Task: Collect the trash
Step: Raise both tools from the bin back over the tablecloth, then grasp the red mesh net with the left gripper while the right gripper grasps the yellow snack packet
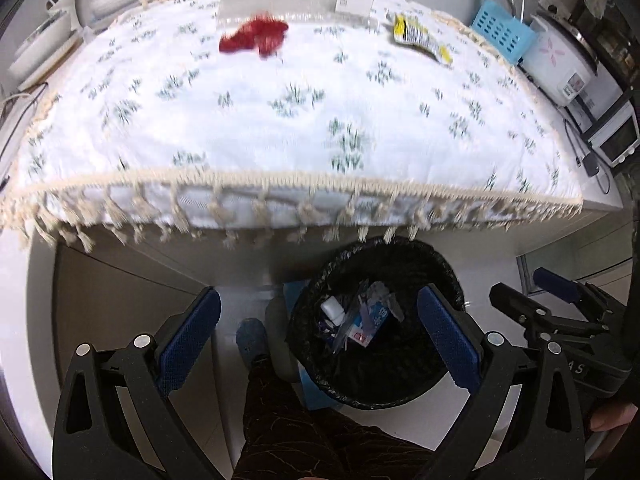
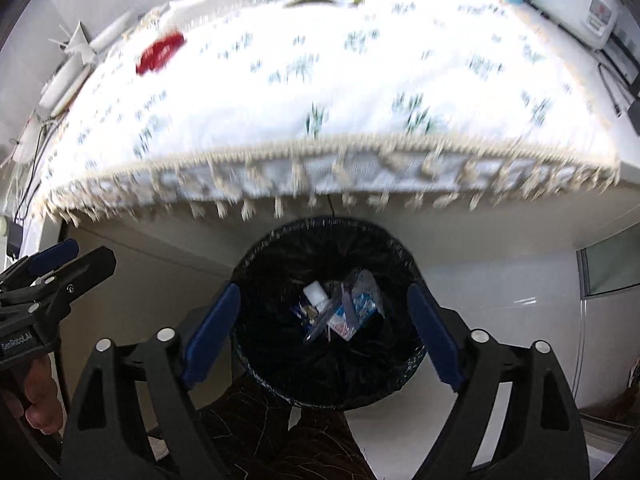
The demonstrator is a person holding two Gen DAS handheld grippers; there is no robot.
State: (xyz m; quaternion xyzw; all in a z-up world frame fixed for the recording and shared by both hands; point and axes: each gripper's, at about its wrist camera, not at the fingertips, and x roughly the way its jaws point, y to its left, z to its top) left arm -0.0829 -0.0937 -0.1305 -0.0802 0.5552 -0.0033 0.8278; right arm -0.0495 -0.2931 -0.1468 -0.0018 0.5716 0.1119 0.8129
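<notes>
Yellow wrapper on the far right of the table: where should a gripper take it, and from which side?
Judging by its pose, grip the yellow wrapper across its narrow width near the middle, coming down from above. It lies flat and crumpled on the cloth, long axis slanting, so raised creases give the fingers purchase.

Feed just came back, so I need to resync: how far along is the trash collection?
Partly done. The black-lined trash bin already holds a small white bottle, a blue-and-white carton and clear plastic scraps. Nothing is in hand: the left gripper and right gripper are both open and empty above the bin. Left on the tablecloth: a red wrapper and a yellow snack packet.
</notes>
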